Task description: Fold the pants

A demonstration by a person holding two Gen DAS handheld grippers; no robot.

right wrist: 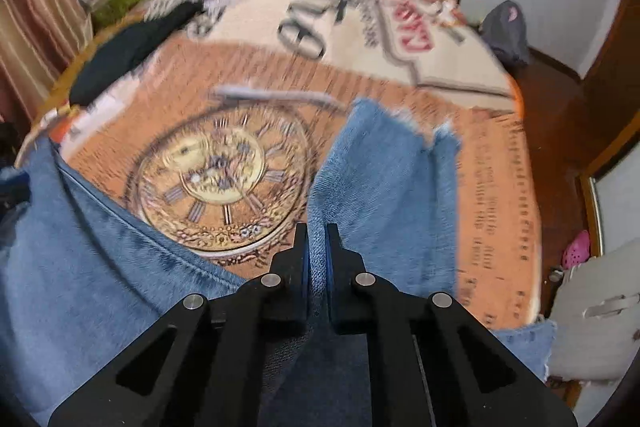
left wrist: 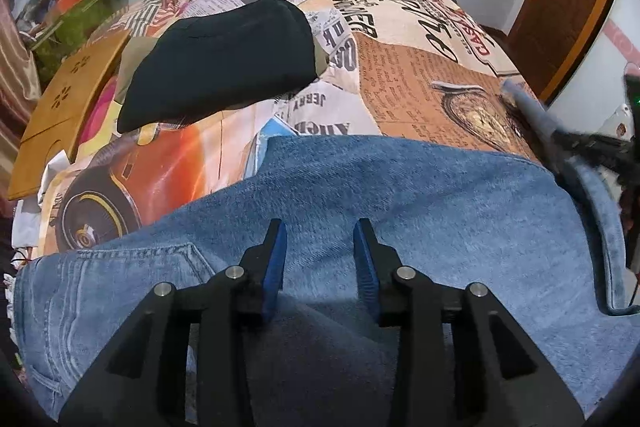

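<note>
On a bed's printed bedspread (left wrist: 420, 75), blue jeans (left wrist: 400, 195): left gripper (left wrist: 320, 239) fingers spread wide above denim; right gripper (right wrist: 318, 243) pinches a raised fold.

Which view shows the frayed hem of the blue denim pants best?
The right wrist view: the frayed hem of the blue denim pants hangs beyond the right gripper, its jaws shut on a fold. The left wrist view shows the pants' pocket, not the fraying.

Bare bedspread (left wrist: 420, 75) lies beyond the jeans (left wrist: 400, 195); black garment (left wrist: 224, 55) blocks far left.
</note>
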